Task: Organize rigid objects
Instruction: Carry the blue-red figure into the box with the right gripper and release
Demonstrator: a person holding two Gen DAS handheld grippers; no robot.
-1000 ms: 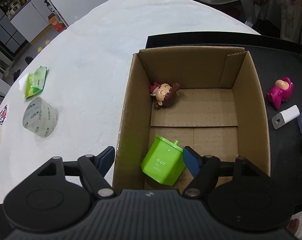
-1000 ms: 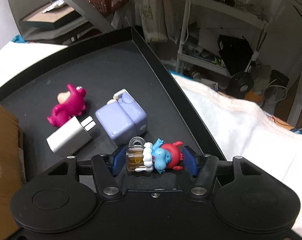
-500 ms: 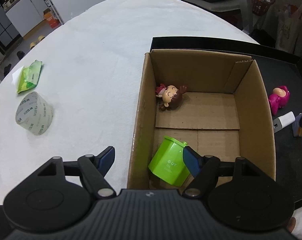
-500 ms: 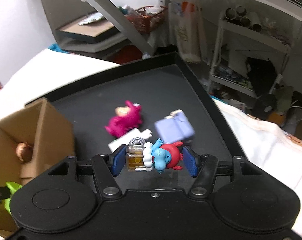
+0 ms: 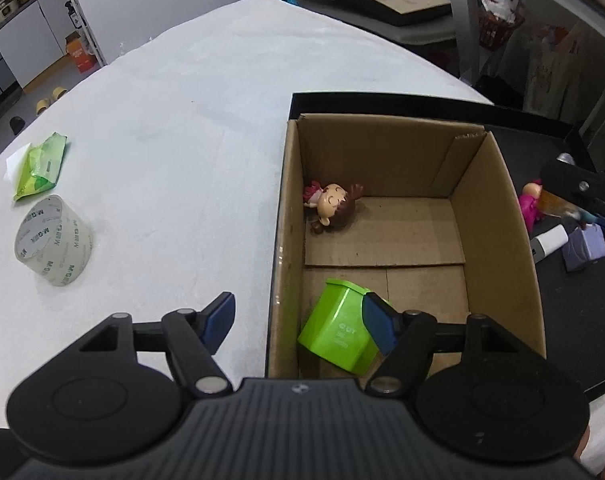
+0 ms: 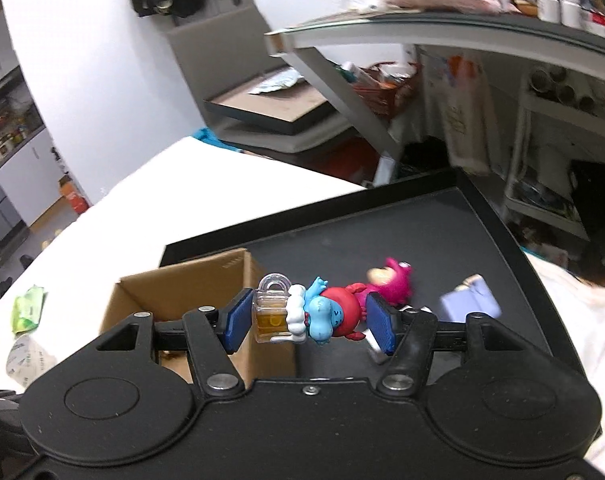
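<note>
Toy [image 6: 322,314], a blue-and-red figure with a clear amber mug, is pinched sideways between the blue pads of the right gripper [image 6: 307,318], at the centre of the right wrist view and raised above the black tray [image 6: 442,232]. Behind it, on the tray, a pink figure [image 6: 390,280] and a lilac block [image 6: 468,302] are seen, both blurred. To the lower left of the held toy a cardboard box [image 6: 190,280] stands open-topped at the tray's left end, its near corner just below the left pad.

In the left wrist view the box [image 5: 498,216] fills the centre right. A doll [image 5: 332,206] lies in its upper left corner against the wall, and a green container [image 5: 338,330] lies tilted at the bottom left. The middle and right of the box floor are bare. The left gripper [image 5: 298,318] is spread, its jaws having just closed slightly; nothing is gripped. Its left pad is over the white table [image 5: 182,120], its right pad over the container, and the box's left wall falls between them.

The right gripper shows at the right edge, over the tray beside the box's right wall.

Far left on the table lie a tape roll [image 5: 54,240] and a green packet [image 5: 42,164], well apart from the box, with open cloth between.
</note>
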